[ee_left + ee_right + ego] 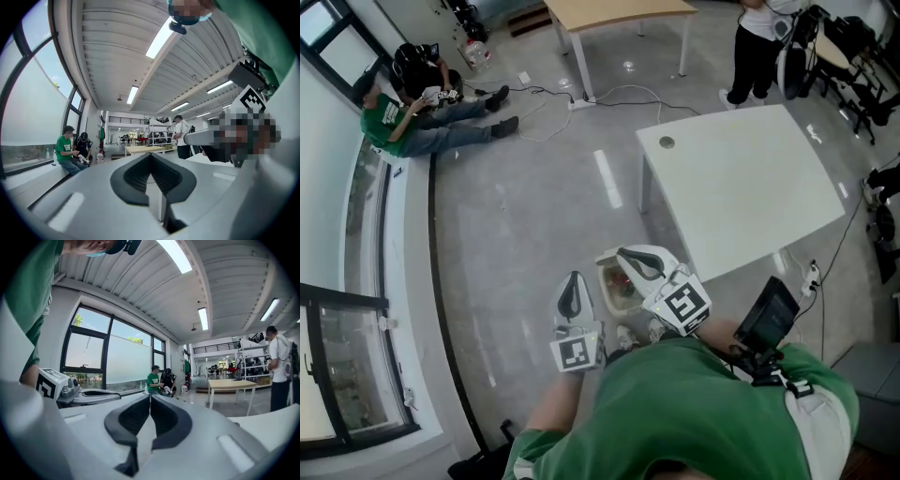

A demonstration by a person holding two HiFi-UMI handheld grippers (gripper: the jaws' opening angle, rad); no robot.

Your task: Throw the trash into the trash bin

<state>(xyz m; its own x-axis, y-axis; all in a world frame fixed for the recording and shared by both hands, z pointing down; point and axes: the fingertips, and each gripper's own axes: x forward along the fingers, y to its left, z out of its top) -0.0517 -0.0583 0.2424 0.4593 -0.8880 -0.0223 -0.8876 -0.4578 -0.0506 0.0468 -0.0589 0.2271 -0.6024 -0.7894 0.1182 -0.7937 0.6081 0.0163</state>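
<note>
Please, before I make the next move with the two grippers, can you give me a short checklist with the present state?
1. Left gripper empty, jaws together: ok.
2. Right gripper empty, jaws together: ok.
3. Trash bin in sight between the grippers: ok.
4. Trash inside the bin: ok, something lies in it.
5. Trash left on the white table: none seen, ok.

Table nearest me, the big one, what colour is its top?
White. The table shows best in the head view.
</note>
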